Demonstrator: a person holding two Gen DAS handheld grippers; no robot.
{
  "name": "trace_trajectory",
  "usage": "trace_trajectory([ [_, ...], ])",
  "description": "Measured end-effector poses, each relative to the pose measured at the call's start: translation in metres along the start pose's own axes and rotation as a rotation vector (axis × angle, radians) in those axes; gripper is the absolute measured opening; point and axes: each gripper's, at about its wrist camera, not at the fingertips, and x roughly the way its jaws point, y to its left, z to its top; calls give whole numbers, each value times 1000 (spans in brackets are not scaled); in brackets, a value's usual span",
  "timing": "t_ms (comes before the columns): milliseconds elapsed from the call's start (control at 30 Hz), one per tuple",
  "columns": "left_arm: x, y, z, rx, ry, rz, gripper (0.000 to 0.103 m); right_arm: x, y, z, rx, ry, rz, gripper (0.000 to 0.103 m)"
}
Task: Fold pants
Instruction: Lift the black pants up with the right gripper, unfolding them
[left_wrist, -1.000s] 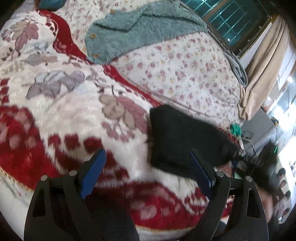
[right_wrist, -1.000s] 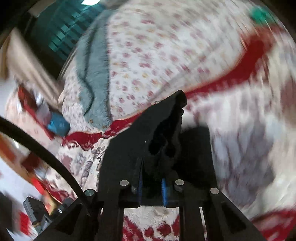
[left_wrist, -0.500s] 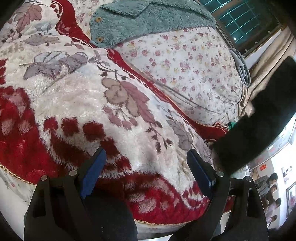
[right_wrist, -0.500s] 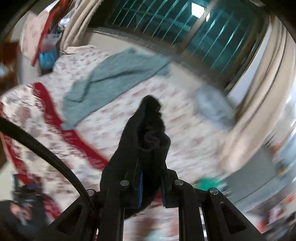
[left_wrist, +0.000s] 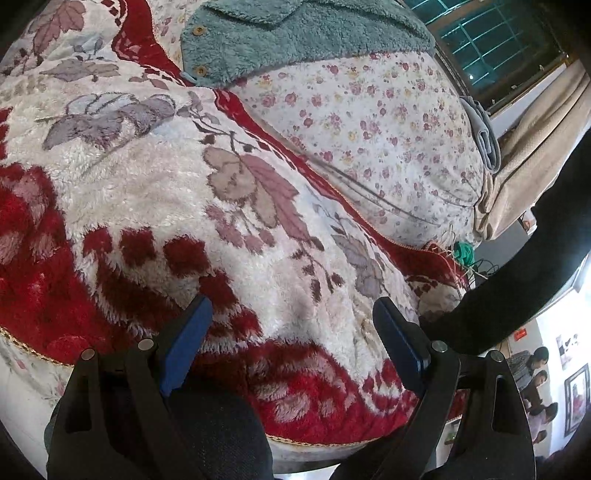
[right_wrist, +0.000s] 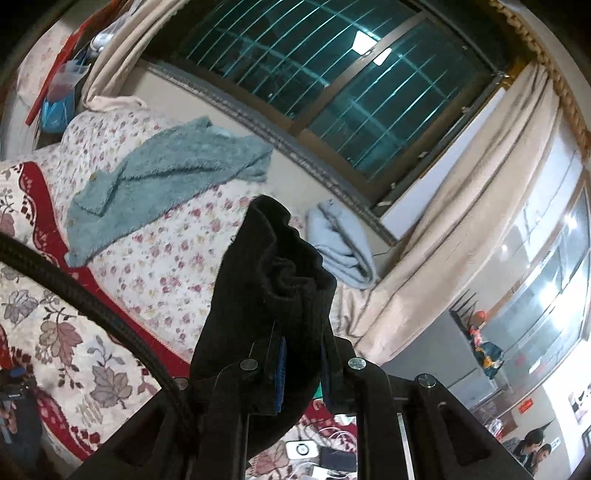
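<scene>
The black pants (right_wrist: 273, 291) are bunched in my right gripper (right_wrist: 301, 365), which is shut on them and holds them up in the air above the bed, pointing toward the window. In the left wrist view the pants (left_wrist: 524, 273) hang as a dark strip at the right edge, off the bed. My left gripper (left_wrist: 291, 339) is open and empty, low over the red and white fleece blanket (left_wrist: 155, 192) near the bed's front edge.
A teal fleece jacket (left_wrist: 295, 33) lies at the far side on the flowered quilt (left_wrist: 369, 122). A folded light blue cloth (right_wrist: 343, 251) sits by the beige curtain (right_wrist: 472, 206). Small devices (right_wrist: 325, 458) lie below. People (left_wrist: 535, 369) are at the far right.
My right gripper has lifted the black pants off the blanket and swung them up to the right. The left gripper stayed open and moved slightly forward.
</scene>
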Motion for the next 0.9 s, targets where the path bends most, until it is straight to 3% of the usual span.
trace_trajectory([
  [167, -3, 2, 0, -12, -11, -11, 89, 9, 37, 26, 48, -20, 85, 14],
  [400, -20, 15, -7, -78, -62, 4, 89, 18, 124, 80, 124, -54, 289, 11],
  [467, -27, 18, -9, -84, -76, 3, 89, 22, 160, 94, 120, -69, 348, 0],
  [533, -34, 23, -11, -90, -91, 0, 89, 26, 195, 104, 122, -73, 426, 0],
  [633, -36, 29, -10, -101, -93, -9, 89, 27, 270, 114, -8, -34, 588, 0],
  [700, -35, 35, -9, -126, -82, -16, 89, 20, 316, 112, -117, -31, 609, 2],
  [733, -34, 37, -8, -135, -77, -20, 89, 21, 340, 108, -177, -15, 628, 13],
  [767, -32, 38, -8, -145, -71, -25, 89, 23, 353, 101, -212, 4, 637, 36],
  [833, -32, 40, -8, -155, -67, -36, 89, 37, 382, 76, -309, 38, 603, 68],
  [900, -34, 41, -8, -164, -72, -43, 89, 55, 397, 47, -352, 64, 590, 69],
])
